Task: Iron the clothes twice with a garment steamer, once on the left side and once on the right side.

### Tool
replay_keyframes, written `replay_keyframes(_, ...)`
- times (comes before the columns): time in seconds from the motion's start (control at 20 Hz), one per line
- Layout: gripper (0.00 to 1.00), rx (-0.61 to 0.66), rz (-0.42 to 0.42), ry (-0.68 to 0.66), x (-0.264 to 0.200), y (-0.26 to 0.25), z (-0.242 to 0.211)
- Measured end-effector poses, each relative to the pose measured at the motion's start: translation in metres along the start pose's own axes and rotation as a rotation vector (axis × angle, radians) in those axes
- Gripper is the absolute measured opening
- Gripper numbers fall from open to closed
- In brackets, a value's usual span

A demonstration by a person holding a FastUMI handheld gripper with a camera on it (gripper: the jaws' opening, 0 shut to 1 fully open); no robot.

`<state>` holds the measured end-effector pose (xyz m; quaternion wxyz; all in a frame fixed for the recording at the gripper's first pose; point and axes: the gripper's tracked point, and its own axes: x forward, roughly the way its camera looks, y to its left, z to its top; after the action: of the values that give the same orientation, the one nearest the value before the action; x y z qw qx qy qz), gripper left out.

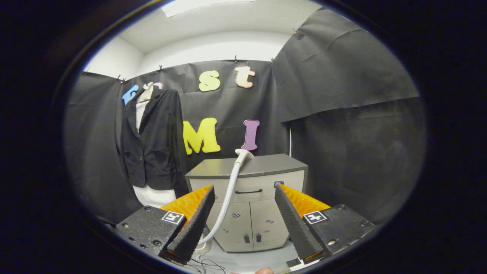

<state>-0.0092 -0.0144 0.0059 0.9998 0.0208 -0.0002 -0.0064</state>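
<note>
A dark jacket [154,140] over a white shirt hangs on a mannequin stand against the booth wall, beyond and to the left of my fingers. The white steamer head [243,155] rests on top of a grey cabinet [266,167] straight ahead. Its white hose [227,198] curves down the cabinet front to a base on the floor, near my left finger. My gripper [243,219] stands open, well short of the cabinet, with nothing between its black-and-orange fingers [194,224].
The grey cabinet has a drawer with a dark handle [248,191] and two doors below. Thin black cables [207,264] lie on the pale floor just under my fingers. Black cloth walls close in on the left, back and right.
</note>
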Motion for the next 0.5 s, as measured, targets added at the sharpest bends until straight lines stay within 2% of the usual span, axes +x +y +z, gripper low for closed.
replay_keyframes(0.3,0.99,-0.034,-0.032,-0.010,-0.004,-0.001,0.001)
replay_keyframes(0.5,0.99,-0.055,-0.030,-0.007,-0.001,0.017,0.003)
